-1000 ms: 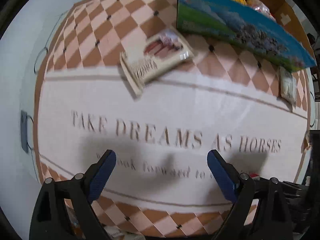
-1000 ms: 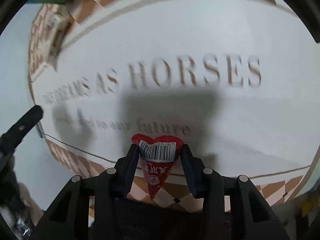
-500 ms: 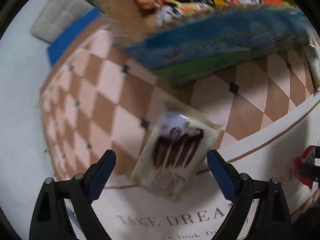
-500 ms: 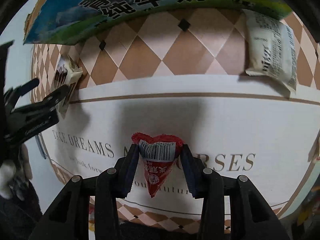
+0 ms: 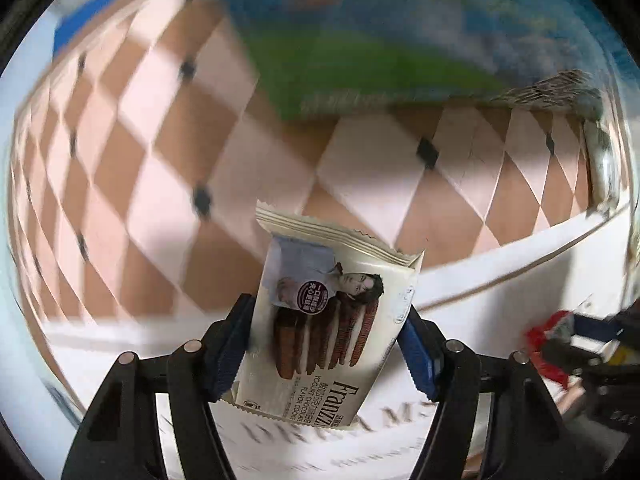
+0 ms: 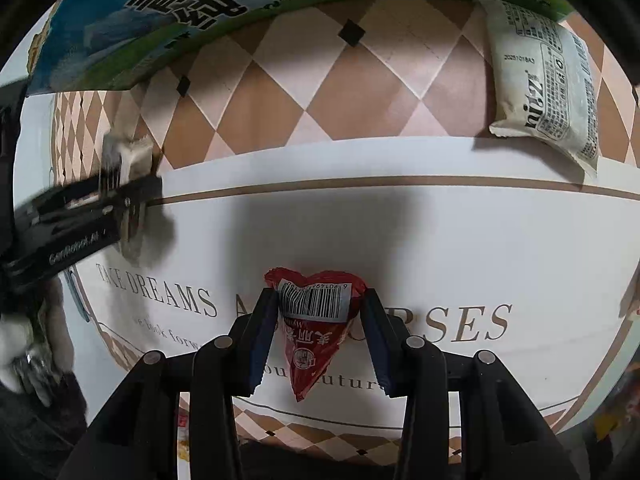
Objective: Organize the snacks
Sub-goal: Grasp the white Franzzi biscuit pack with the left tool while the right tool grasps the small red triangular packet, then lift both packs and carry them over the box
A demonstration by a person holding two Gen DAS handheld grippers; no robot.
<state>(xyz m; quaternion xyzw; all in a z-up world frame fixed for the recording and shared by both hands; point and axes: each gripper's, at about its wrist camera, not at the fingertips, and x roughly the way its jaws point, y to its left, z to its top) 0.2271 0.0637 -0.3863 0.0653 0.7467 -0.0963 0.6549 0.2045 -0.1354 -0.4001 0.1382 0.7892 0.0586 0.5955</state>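
left claw (image 5: 326, 344) is closing around the cookie packet (image 5: 328, 320), right claw (image 6: 318, 338) is gripping a red snack pouch (image 6: 314, 320)

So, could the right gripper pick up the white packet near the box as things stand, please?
Probably not yet: the right gripper is already shut on a red snack packet. The mat between it and the white packet looks clear, though.

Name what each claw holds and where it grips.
Left claw, closing: cookie packet, by its long side edges. Right claw: red triangular packet, across its wide barcode end.
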